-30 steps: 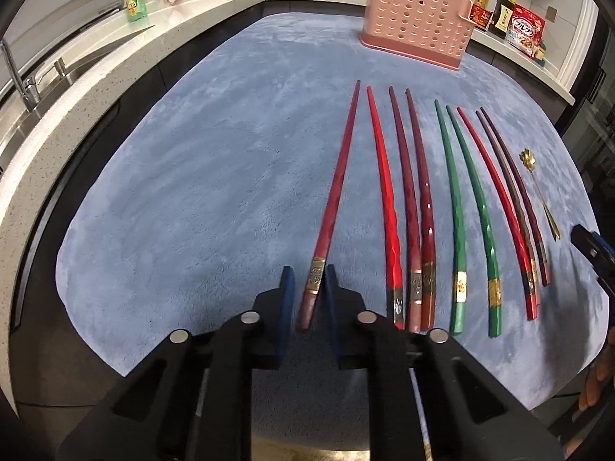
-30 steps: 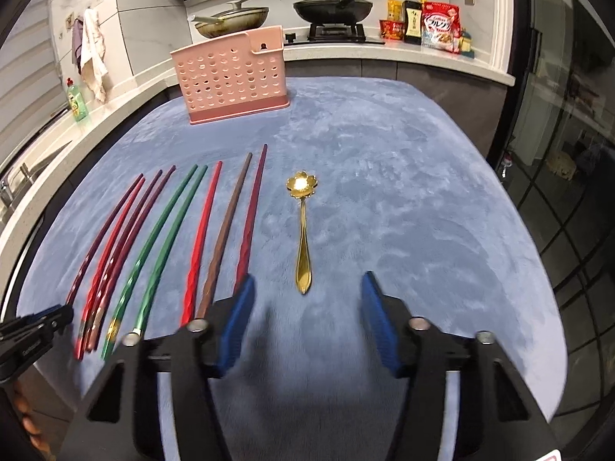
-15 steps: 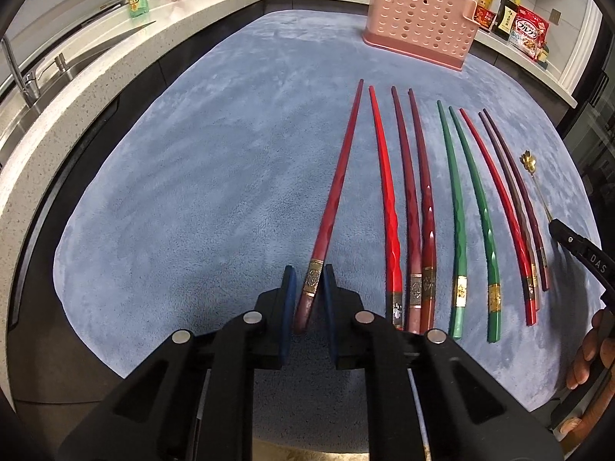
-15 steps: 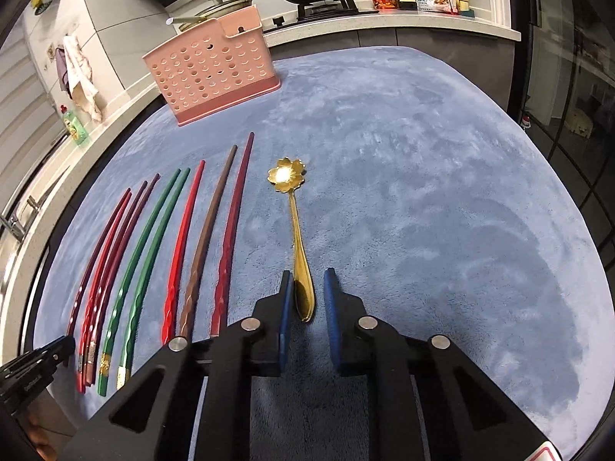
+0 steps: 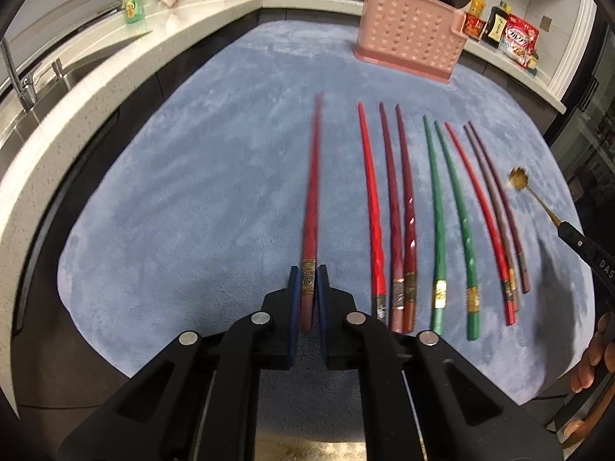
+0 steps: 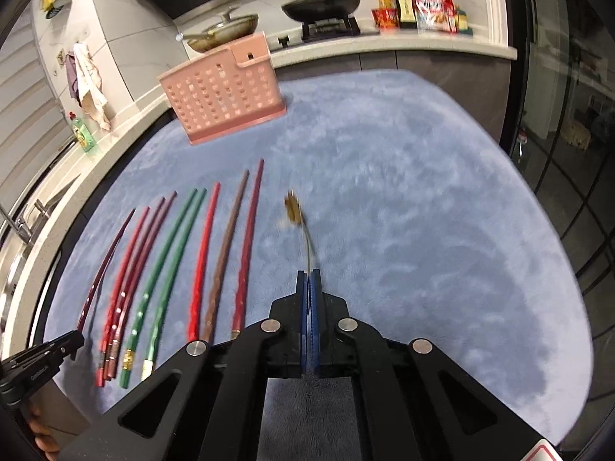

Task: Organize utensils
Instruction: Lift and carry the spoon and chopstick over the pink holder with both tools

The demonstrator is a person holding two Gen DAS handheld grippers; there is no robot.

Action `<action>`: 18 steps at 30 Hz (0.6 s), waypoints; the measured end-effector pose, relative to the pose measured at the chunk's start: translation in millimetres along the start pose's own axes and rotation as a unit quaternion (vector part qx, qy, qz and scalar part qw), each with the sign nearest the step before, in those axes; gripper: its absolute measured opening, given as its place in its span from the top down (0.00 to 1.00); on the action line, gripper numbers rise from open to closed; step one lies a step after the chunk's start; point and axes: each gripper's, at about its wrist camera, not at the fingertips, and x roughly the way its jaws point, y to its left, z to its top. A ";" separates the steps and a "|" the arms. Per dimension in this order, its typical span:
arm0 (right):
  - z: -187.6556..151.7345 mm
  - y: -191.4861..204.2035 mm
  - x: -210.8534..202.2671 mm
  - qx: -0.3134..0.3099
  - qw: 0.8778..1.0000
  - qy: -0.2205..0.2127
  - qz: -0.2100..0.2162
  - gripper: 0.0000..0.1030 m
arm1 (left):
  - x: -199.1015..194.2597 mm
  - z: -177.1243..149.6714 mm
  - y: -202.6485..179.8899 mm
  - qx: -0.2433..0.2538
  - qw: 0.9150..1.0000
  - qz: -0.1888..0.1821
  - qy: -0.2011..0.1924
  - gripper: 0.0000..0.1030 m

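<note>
My left gripper [image 5: 307, 274] is shut on the banded end of a red chopstick [image 5: 313, 192], which points away over the blue mat [image 5: 184, 199], apart from the others. Several red, maroon, green and brown chopsticks [image 5: 399, 207] lie side by side to its right. My right gripper [image 6: 309, 272] is shut on the thin handle of a gold flower-shaped spoon [image 6: 294, 209], whose blurred bowl hangs above the mat. The spoon [image 5: 519, 181] also shows in the left wrist view, at the right edge. A pink perforated utensil basket [image 5: 411, 44] [image 6: 225, 96] stands at the mat's far side.
A sink and faucet [image 5: 19, 77] and a green soap bottle [image 5: 133, 0] line the left counter. Pans sit on the stove [image 6: 323, 4] behind the basket, with food packets [image 6: 432, 7] to the right. A person's fingers [image 5: 595, 361] show at the right edge.
The right gripper's jaws closed on the spoon handle and raised the spoon off the mat. The left jaws tightened on the red chopstick, which swung straighter, away from the row.
</note>
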 end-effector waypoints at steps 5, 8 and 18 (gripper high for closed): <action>21.9 4.3 -25.5 -0.011 1.000 -0.025 0.000 0.98 | -28.0 18.4 1.4 -0.001 0.999 -0.012 -0.030 0.93; 36.8 6.9 -36.9 -0.019 0.999 -0.040 0.000 0.98 | -43.6 35.0 -0.5 0.007 0.999 -0.010 -0.050 0.93; 91.5 14.9 -47.3 -0.030 0.996 -0.081 0.022 0.98 | -80.8 121.6 -4.7 0.022 0.992 -0.010 -0.121 0.94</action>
